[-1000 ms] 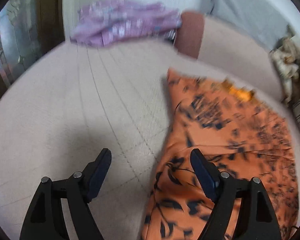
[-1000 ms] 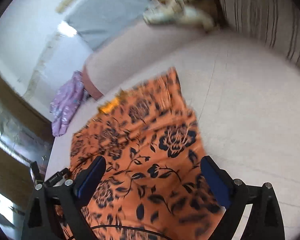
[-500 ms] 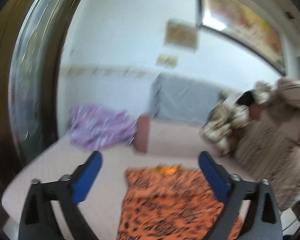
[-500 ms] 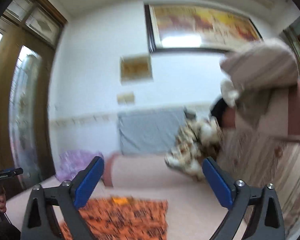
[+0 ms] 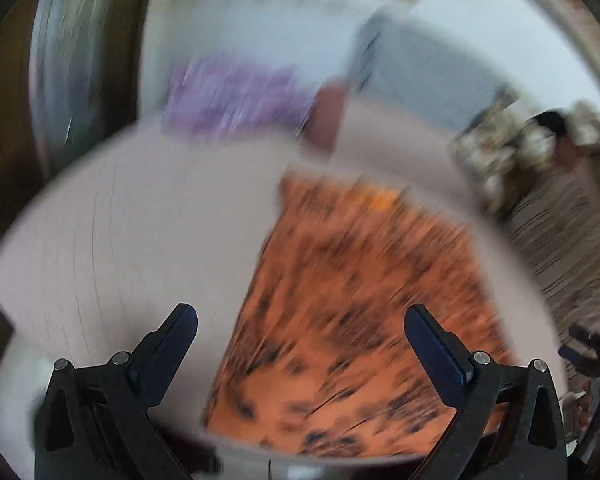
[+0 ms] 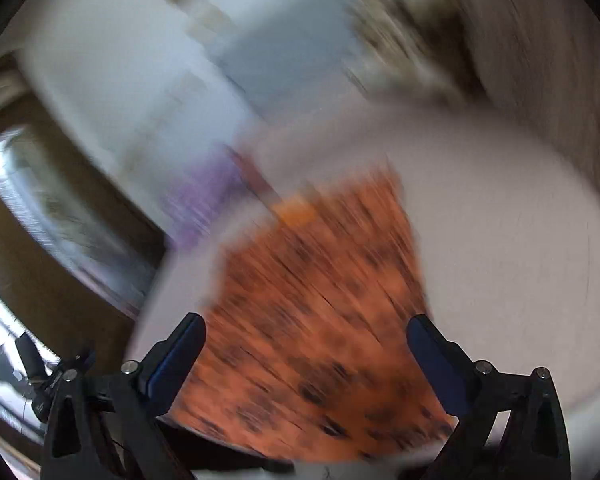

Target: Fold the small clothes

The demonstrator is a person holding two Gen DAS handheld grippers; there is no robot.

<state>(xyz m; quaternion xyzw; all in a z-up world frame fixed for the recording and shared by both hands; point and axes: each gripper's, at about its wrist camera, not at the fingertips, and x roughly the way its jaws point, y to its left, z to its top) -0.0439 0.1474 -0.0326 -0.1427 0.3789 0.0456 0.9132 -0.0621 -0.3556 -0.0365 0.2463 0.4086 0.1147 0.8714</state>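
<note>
orange black-patterned cloth, purple garment, beige surface.

Both wrist views are aimed obliquely downward from above the near edge of the bed. The orange garment is shared, toward twelve o'clock.

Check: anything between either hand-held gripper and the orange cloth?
Nothing visible. Left hand-held gripper and right hand-held gripper both hang open above the orange cloth, which lies flat on the pale cushion. The purple garment lies far off.
</note>
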